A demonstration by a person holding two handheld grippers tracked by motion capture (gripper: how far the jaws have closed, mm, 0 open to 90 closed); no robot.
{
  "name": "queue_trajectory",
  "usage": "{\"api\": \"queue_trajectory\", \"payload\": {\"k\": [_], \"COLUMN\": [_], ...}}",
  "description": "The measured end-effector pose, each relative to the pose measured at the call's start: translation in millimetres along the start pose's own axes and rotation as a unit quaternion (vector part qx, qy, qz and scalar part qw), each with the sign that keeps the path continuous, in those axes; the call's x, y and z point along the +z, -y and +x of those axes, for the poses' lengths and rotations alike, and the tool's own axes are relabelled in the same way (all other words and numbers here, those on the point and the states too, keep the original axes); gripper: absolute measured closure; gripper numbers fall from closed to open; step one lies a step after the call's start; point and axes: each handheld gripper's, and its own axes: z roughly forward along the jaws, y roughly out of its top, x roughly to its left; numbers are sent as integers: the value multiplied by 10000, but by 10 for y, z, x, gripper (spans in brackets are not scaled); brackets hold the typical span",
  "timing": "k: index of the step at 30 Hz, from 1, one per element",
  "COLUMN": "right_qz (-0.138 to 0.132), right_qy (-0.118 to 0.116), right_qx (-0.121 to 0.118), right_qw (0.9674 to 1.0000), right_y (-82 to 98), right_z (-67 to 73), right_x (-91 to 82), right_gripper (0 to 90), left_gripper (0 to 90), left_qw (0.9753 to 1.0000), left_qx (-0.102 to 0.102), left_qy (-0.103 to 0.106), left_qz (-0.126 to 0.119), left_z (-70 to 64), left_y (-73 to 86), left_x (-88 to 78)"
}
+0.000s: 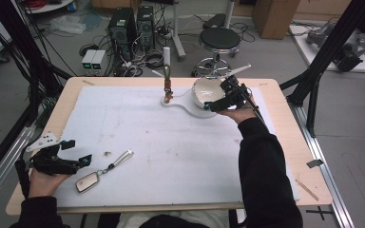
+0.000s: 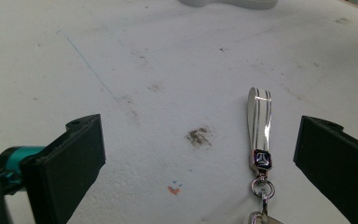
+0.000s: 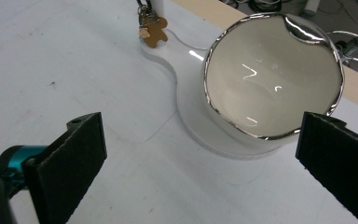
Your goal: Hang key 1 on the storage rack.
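A keychain with a silver strap (image 1: 121, 158) (image 2: 259, 122) and a flat silver fob (image 1: 87, 182) lies on the white mat near the front left. My left gripper (image 1: 77, 152) (image 2: 200, 163) hovers open just left of it, the strap lying between its jaws near the right one. At the back right a white bowl with a chrome rim (image 1: 206, 91) (image 3: 272, 74) sits on a white stand (image 1: 185, 101) (image 3: 214, 133). A small gingerbread-man charm (image 1: 168, 96) (image 3: 153, 31) hangs from the stand's post (image 1: 167, 57). My right gripper (image 1: 220, 96) (image 3: 200, 163) is open beside the bowl.
The white mat (image 1: 161, 142) covers most of the wooden table (image 1: 285, 123). Black frame poles (image 1: 328, 52) stand at both sides. Behind the table are a stool (image 1: 219, 40), computer towers (image 1: 123, 28) and cables on the floor.
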Motion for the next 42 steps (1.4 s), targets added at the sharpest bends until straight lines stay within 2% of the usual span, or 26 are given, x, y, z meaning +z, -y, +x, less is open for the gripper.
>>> {"api": "queue_trajectory", "payload": {"k": [17,32,35,42], "right_qz": [-145,-313,-389,-481], "right_qy": [49,100,94,69], "right_qx": [-39,133,258,343], "right_qw": [9999,9994,9989,9982], "right_y": [505,838,906,1130], "right_z": [63,17,9,-11], "right_x": [-127,-225,-264,-290], "right_gripper": [7,7,6,6], "left_gripper": [24,24,24,24], "left_qw": [10000,10000,10000,9999], "left_qx": [13,24,33,78], "left_qy": [-4,-9,9,47], "left_qz": [29,57,74,101], "left_z": [-11,-4,-6,-23], "left_y": [-9,-8,-12,-40], "left_x": [13,26,37,73]}}
